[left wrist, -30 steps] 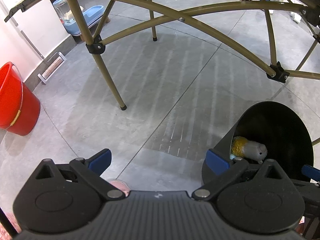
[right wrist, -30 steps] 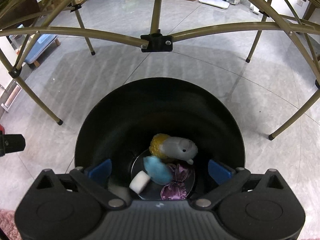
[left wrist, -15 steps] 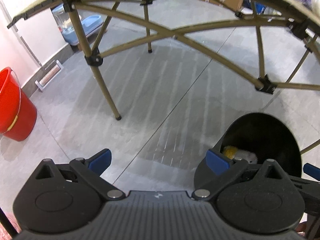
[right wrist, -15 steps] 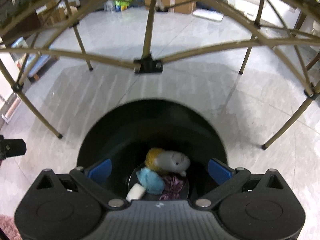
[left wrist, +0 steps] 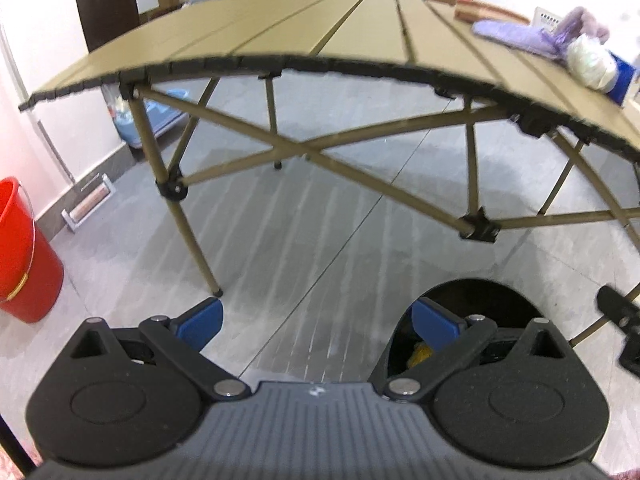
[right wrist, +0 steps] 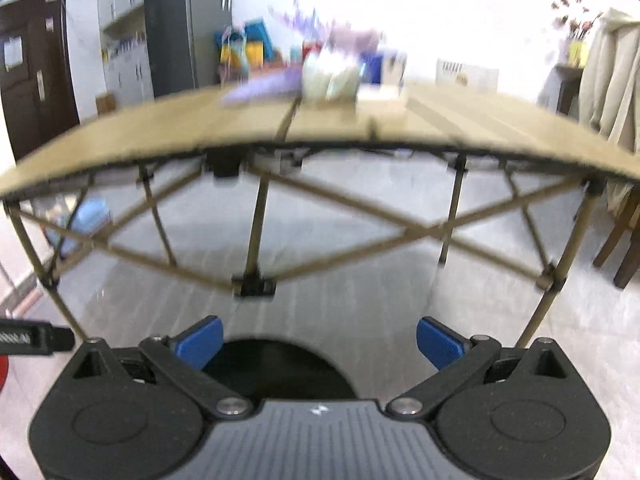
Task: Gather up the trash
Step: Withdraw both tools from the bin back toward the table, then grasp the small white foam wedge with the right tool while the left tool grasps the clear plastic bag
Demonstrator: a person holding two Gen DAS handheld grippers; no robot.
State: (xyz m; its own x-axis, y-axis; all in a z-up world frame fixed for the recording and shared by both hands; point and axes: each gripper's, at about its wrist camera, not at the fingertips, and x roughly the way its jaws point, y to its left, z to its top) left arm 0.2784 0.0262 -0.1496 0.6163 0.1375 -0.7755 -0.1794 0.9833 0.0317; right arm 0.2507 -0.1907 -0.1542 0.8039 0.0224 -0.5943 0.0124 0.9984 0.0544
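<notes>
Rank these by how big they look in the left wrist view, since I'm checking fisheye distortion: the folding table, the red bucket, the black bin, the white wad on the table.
1. folding table, spanning nearly the whole width.
2. and 3. black bin and red bucket: look similar; both partly hidden or cropped, so I won't rank them.
4. white wad, smallest, though farther away.

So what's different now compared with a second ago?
Both grippers, left and right, have lifted from over the black bin and tilted up toward the folding table, so its top now shows. Nothing was grabbed or dropped. Both stay open and empty; the bin and red bucket stand where they were.
</notes>
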